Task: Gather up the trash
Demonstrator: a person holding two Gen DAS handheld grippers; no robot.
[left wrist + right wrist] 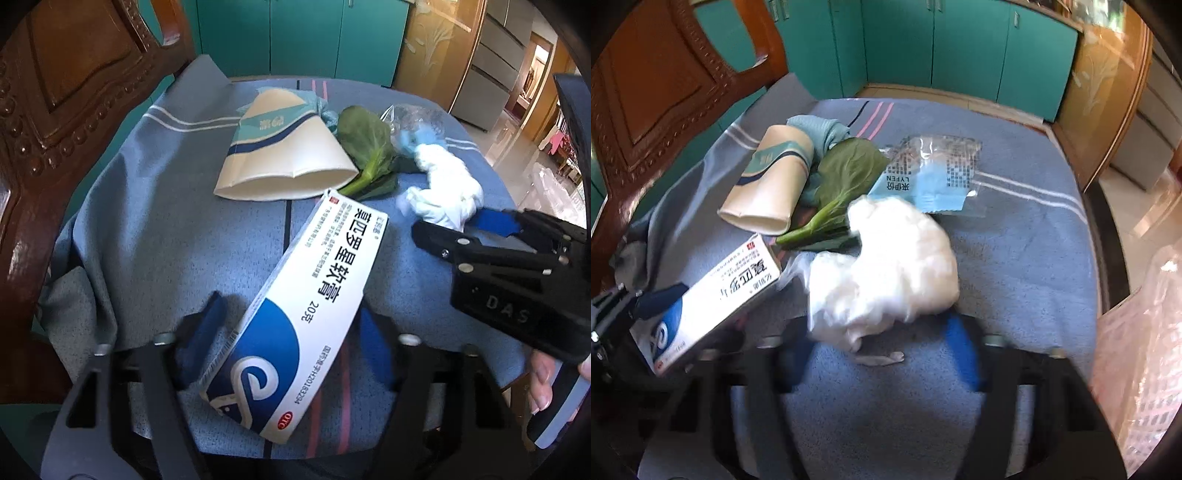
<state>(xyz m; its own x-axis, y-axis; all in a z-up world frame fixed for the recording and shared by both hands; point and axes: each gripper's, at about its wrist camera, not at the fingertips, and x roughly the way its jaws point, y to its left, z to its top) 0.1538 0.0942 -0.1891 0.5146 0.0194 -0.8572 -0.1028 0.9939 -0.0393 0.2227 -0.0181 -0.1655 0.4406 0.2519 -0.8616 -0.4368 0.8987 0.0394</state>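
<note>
Trash lies on a blue striped cloth (155,229) over a chair seat. A white and blue ointment box (295,317) lies between the open fingers of my left gripper (291,332); it also shows in the right wrist view (713,299). A crushed paper cup (284,147), a green leaf (365,144) and a clear snack wrapper (934,173) lie behind it. A crumpled white tissue (886,269) sits between the spread fingers of my right gripper (882,350), which shows in the left wrist view (458,229) with its tips at the tissue (443,195).
A carved wooden chair back (62,99) rises on the left. Teal cabinets (923,44) stand behind the seat. A pink mesh basket (1137,350) is at the right edge. A teal rag (820,129) lies behind the cup.
</note>
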